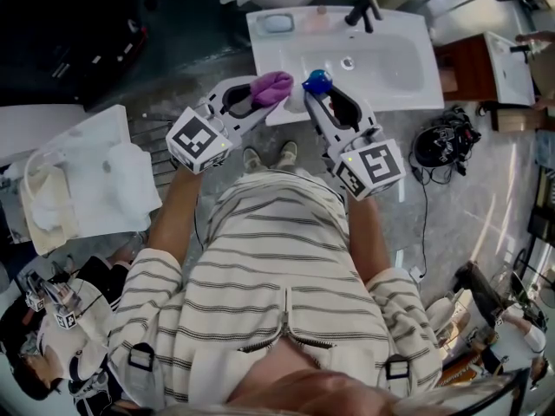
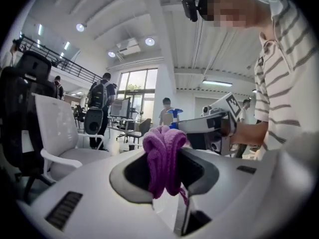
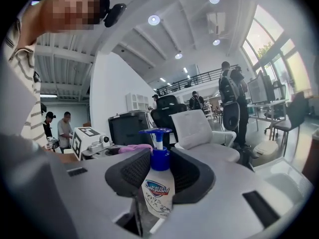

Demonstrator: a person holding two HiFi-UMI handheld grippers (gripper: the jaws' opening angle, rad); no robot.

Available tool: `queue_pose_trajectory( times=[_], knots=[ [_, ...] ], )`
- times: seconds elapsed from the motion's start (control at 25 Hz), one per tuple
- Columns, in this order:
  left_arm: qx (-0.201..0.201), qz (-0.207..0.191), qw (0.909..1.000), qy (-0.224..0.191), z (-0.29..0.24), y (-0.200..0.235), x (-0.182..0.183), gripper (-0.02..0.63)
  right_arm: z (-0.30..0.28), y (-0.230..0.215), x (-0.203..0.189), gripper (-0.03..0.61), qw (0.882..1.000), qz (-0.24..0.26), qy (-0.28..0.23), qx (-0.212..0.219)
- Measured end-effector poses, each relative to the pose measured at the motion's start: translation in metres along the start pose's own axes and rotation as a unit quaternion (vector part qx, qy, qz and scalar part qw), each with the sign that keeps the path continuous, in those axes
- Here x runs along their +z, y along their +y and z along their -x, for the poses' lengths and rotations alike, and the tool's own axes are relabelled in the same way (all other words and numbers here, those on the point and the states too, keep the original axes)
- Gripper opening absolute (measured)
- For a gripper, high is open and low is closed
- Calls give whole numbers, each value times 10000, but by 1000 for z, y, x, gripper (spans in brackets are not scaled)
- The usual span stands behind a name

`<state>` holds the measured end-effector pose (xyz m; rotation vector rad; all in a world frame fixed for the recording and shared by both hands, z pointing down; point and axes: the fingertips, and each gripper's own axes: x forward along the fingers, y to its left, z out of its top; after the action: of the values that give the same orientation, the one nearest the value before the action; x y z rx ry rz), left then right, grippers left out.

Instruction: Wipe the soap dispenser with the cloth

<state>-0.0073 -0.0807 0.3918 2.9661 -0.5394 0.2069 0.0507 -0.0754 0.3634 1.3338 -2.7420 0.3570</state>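
My left gripper [image 1: 257, 95] is shut on a bunched purple cloth [image 1: 272, 86], which fills the gap between the jaws in the left gripper view [image 2: 164, 158]. My right gripper [image 1: 321, 95] is shut on a white soap dispenser [image 3: 158, 188] with a blue pump top [image 1: 317, 81]; the bottle stands upright between the jaws. Both are held in the air in front of the person's chest, tips close together, cloth just left of the pump. From the right gripper view the cloth [image 3: 132, 147] and left gripper [image 3: 92, 141] show to the left. Whether cloth and bottle touch I cannot tell.
A white washbasin [image 1: 408, 81] with a black faucet [image 1: 364, 11] and a soap dish [image 1: 277, 22] lies ahead below the grippers. A white table with cloths [image 1: 95, 180] stands left. Black gear and cables [image 1: 442, 141] lie on the floor right. Several people stand behind.
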Motion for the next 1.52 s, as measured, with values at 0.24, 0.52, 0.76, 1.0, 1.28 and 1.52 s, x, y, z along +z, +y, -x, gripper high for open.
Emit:
queue_pose_trajectory(
  times=[0.24,0.52,0.76,1.0,1.28,1.52],
  knots=[
    [808,486,9953,-242,2,14,-2,130,-11,-11,-7,133,9991,-106,16,-416],
    [1747,597,9828,-43,11,33,-22,130,-28,-23,-20,133,9981,-79,-19,-617],
    [2500,533,9667,119,26,41,-37,130,-48,-34,-43,133,9978,-49,30,-654],
    [2804,572,9578,270,37,46,-53,130,-75,-42,-66,133,9980,14,90,-623],
    [2937,681,9528,348,36,55,-64,130,-107,-62,-86,133,9981,112,149,-587],
    [2952,809,9509,456,36,53,-71,130,-127,-69,-112,133,9983,44,340,-472]
  ],
)
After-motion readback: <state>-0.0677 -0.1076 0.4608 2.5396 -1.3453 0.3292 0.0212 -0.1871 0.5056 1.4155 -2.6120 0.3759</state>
